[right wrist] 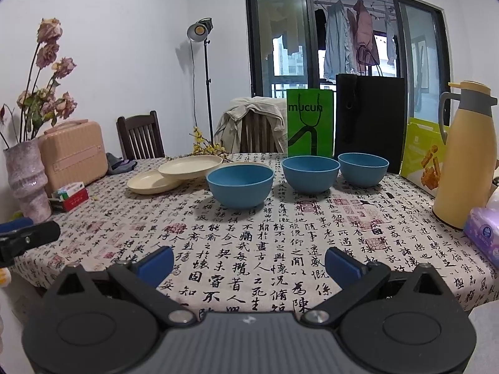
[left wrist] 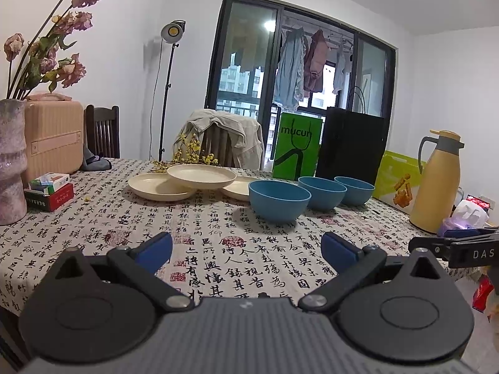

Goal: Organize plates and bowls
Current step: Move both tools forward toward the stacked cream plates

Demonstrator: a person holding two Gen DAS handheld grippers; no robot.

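Three blue bowls stand in a row on the table: a near one (left wrist: 279, 200) (right wrist: 240, 186), a middle one (left wrist: 322, 192) (right wrist: 310, 173) and a far one (left wrist: 354, 190) (right wrist: 363, 167). Left of them lie three cream plates: one (left wrist: 157, 186) (right wrist: 152, 182) flat, one (left wrist: 201, 176) (right wrist: 190, 166) resting on top, one (left wrist: 237, 188) partly behind the near bowl. My left gripper (left wrist: 247, 247) is open and empty over the near tablecloth. My right gripper (right wrist: 249, 261) is open and empty too, well short of the bowls.
The calligraphy tablecloth (left wrist: 218, 249) covers the table. A vase (left wrist: 11, 162) with dried flowers, a pink case (left wrist: 53, 135) and small boxes (left wrist: 50, 191) are at the left. A yellow jug (right wrist: 466, 159), tissue pack (right wrist: 483, 237), green bag (right wrist: 310, 123) and black bag (right wrist: 369, 118) stand right and back.
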